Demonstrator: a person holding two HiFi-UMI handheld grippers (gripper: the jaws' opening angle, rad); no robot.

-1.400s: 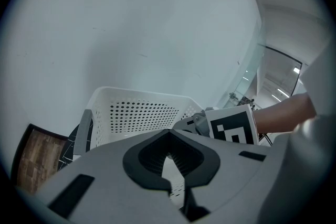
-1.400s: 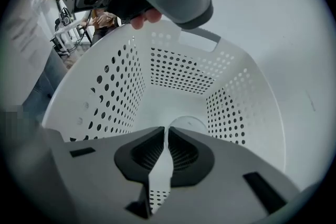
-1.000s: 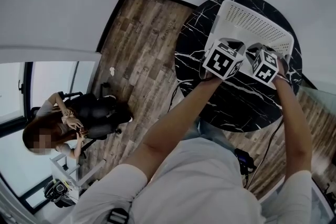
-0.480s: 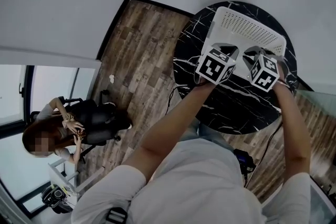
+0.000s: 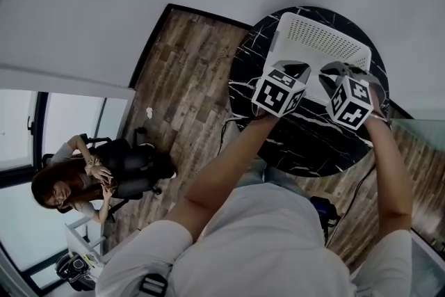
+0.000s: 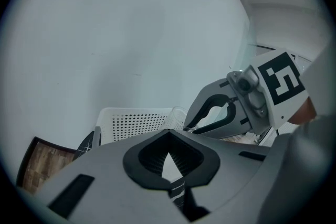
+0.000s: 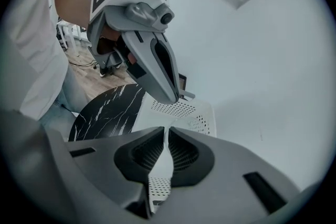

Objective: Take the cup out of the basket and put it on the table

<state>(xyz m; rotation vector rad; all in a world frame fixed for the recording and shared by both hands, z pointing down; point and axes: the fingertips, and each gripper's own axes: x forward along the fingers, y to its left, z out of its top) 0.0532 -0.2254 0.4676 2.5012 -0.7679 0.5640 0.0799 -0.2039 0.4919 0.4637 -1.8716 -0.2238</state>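
Note:
A white perforated basket (image 5: pixel 327 35) stands at the far side of a round black marble table (image 5: pixel 306 139). My left gripper (image 5: pixel 290 70) and right gripper (image 5: pixel 332 71) hover side by side over the basket's near rim. In the left gripper view a clear cup (image 6: pixel 176 116) shows its rim by the basket (image 6: pixel 134 123), just behind the right gripper's fingers (image 6: pixel 218 113). The left gripper (image 6: pixel 168 135) is shut and holds nothing. The right gripper (image 7: pixel 167 132) is shut too, above the basket (image 7: pixel 184 112). In the head view the cup is hidden under the grippers.
A plain white wall rises close behind the table. Wood-pattern floor (image 5: pixel 188 80) lies to the left, where a seated person (image 5: pixel 104 170) is at a chair. Cables hang below the table's near edge (image 5: pixel 348 202).
Both grippers have drawn back a little from the middle of the basket toward its near rim. Their jaws stay shut and empty.

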